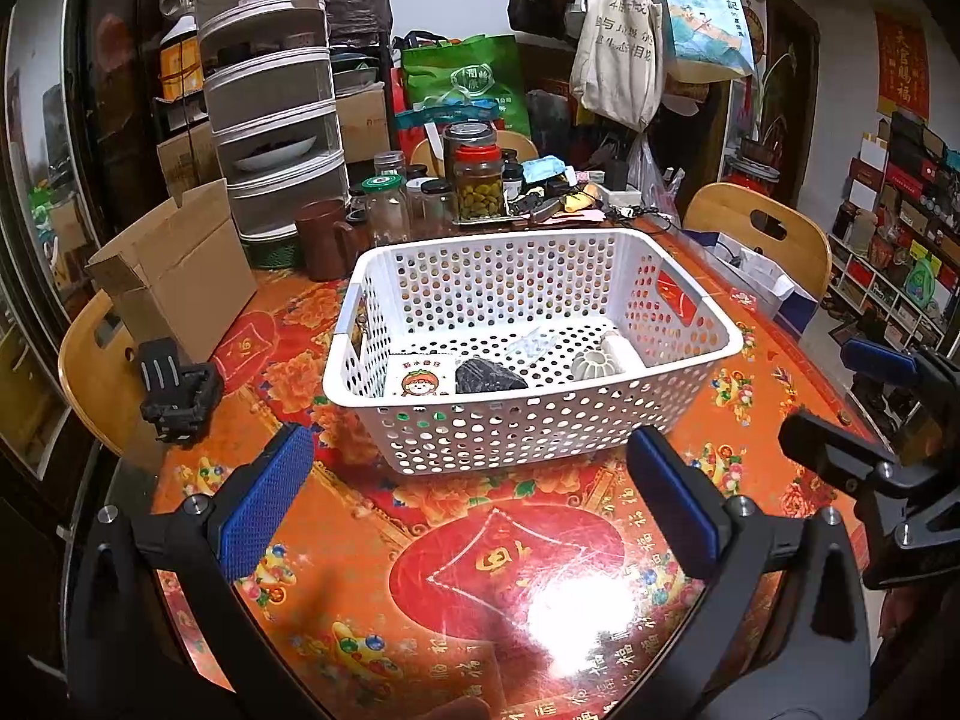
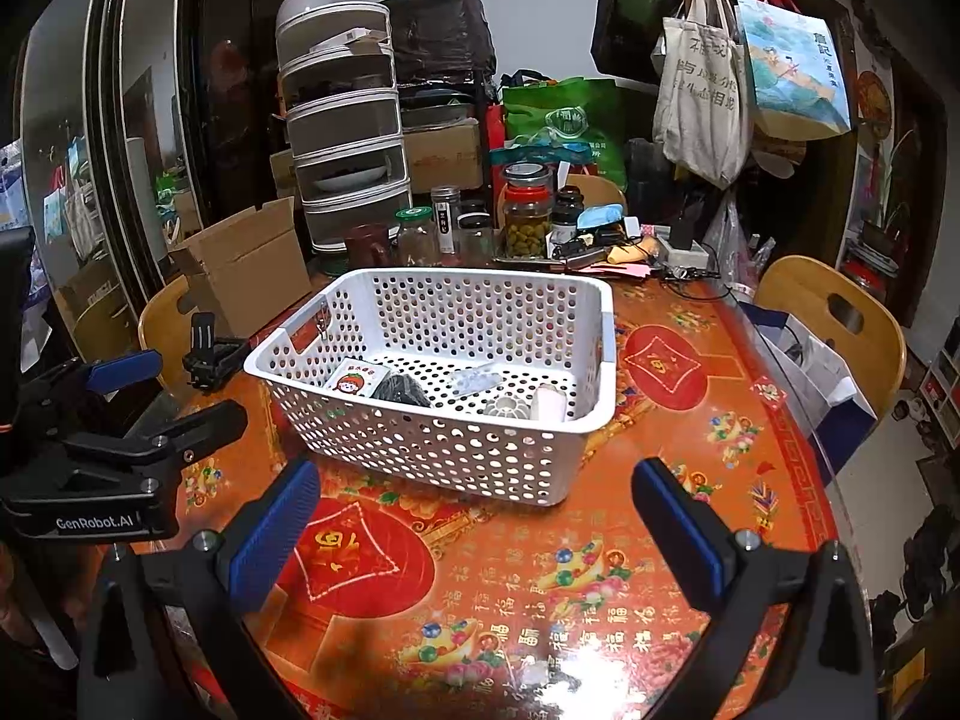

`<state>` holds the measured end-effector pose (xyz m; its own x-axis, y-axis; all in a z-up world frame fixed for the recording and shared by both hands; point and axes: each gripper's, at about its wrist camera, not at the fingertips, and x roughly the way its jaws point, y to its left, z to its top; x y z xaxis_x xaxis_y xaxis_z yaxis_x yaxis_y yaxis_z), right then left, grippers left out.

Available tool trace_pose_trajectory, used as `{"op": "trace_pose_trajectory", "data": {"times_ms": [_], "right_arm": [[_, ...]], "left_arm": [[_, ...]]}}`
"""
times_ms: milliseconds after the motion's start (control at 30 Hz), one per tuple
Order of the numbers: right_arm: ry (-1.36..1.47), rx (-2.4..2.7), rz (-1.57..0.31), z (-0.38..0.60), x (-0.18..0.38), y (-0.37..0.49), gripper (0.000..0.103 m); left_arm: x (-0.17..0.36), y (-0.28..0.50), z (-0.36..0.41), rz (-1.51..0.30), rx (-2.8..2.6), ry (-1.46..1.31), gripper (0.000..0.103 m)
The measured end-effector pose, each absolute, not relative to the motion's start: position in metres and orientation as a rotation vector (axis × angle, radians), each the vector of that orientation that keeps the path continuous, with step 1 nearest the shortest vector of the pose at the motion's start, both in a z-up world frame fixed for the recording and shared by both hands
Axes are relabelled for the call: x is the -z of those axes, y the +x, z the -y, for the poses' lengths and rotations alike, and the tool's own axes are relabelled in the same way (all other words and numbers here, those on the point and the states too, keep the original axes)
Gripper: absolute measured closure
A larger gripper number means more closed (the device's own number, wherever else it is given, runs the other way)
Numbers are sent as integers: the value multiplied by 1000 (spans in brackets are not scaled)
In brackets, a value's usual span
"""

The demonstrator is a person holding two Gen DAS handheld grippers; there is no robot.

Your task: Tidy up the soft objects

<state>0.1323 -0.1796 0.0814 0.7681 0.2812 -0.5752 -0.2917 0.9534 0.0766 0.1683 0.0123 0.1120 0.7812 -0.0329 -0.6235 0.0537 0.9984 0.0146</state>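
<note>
While both claws gape empty, the basket (image 1: 528,354) sits just beyond them.

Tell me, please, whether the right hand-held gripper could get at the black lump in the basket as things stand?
Probably yes: the right hand-held gripper is open and empty, the white basket has no lid, and the black lump lies uncovered near its front wall.

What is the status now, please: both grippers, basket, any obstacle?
Left gripper open, empty. Right gripper open, empty. Basket ahead on table, small items inside. Nothing between grippers and basket.
</note>
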Motion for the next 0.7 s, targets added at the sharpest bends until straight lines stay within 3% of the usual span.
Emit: {"op": "trace_pose_trajectory", "data": {"times_ms": [700], "right_arm": [[-20, -321, -624, 177, -77, 132, 0]], "left_arm": [[-111, 167, -1, -654, 70, 60, 0]]}}
